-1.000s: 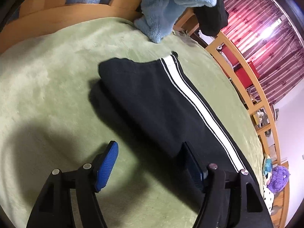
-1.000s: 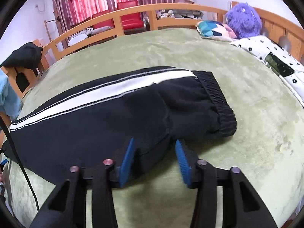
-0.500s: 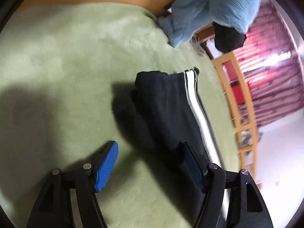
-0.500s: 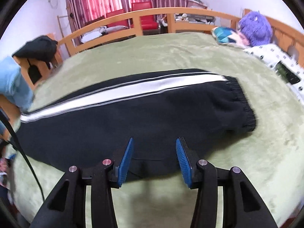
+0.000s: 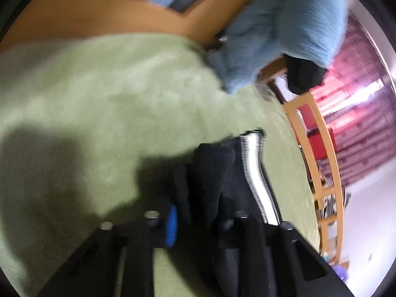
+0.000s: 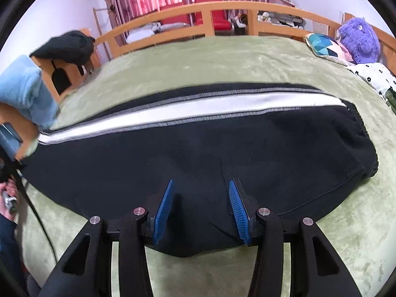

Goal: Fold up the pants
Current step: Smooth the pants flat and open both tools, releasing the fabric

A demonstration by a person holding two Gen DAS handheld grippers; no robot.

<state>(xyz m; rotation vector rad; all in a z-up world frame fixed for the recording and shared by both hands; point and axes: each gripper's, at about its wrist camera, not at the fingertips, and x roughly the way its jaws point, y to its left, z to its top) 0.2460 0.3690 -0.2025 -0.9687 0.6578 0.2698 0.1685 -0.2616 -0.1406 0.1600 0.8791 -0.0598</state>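
Black pants (image 6: 198,153) with a white side stripe lie lengthwise on the green bed cover (image 6: 222,59), waistband at the right. My right gripper (image 6: 201,198) is open, its blue pads over the near edge of the pants around the crotch. In the blurred left wrist view my left gripper (image 5: 198,212) is shut on the leg end of the pants (image 5: 210,173), which bunches up between the fingers.
A light blue fleece (image 5: 284,24) hangs over the wooden bed frame (image 5: 319,133) near the leg end. A black garment (image 6: 66,47) drapes on the frame. A purple plush toy (image 6: 358,37) and a patterned pillow (image 6: 324,44) sit at the far right.
My left gripper moved onto the leg end and closed on it. My right gripper moved forward over the near edge of the pants and stayed open.
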